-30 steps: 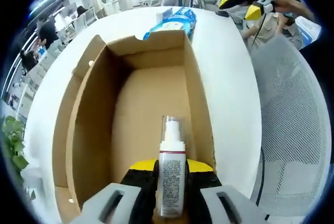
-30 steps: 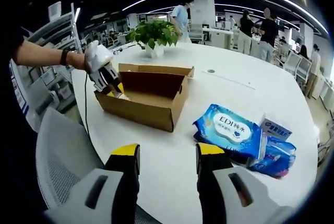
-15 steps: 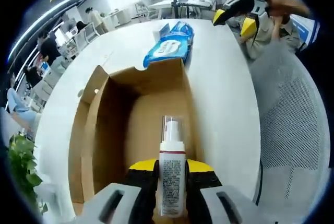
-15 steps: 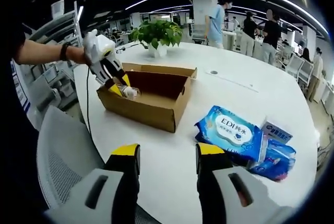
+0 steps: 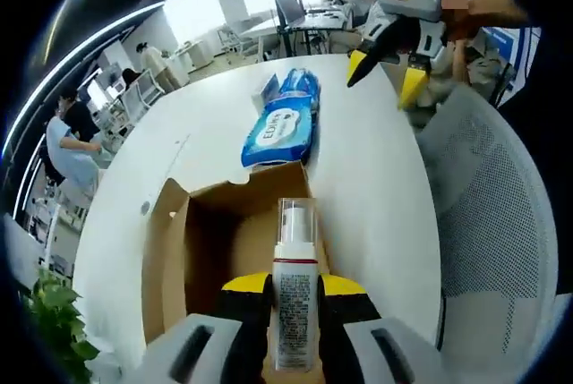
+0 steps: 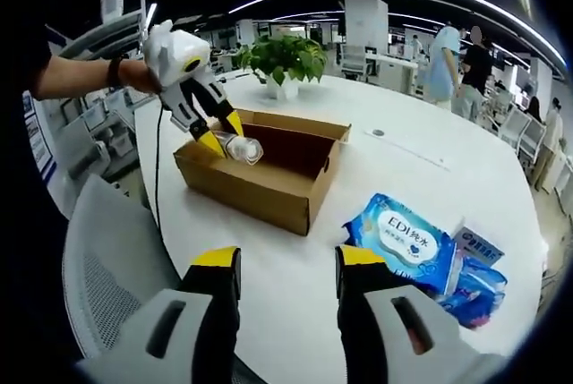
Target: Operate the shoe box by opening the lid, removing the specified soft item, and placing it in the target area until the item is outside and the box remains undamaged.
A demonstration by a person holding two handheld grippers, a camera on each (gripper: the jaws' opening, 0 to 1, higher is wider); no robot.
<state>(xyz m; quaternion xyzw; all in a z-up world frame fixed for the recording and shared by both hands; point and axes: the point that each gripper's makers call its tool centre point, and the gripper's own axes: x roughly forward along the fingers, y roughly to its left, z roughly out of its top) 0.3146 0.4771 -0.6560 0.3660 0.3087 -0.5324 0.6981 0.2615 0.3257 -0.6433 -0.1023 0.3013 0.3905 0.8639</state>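
The left gripper (image 5: 295, 290), clamping the spray bottle (image 5: 294, 303), is rising clear of the shoe box (image 6: 269, 169) at the frame's centre left, so extraction is nearly finishing, while the right gripper (image 6: 285, 268) is idling open, holding nothing.

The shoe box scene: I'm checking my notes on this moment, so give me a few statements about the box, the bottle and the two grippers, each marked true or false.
1. The left gripper is shut on a spray bottle. True.
2. The cardboard box has its lid closed. False: it stands open, with its inside showing.
3. The right gripper holds the blue wipes pack. False: its jaws are open and empty, and the pack lies on the white table.
4. The bottle is held above the open box. True.
5. The potted plant stands inside the box. False: it stands on the table beyond the box.
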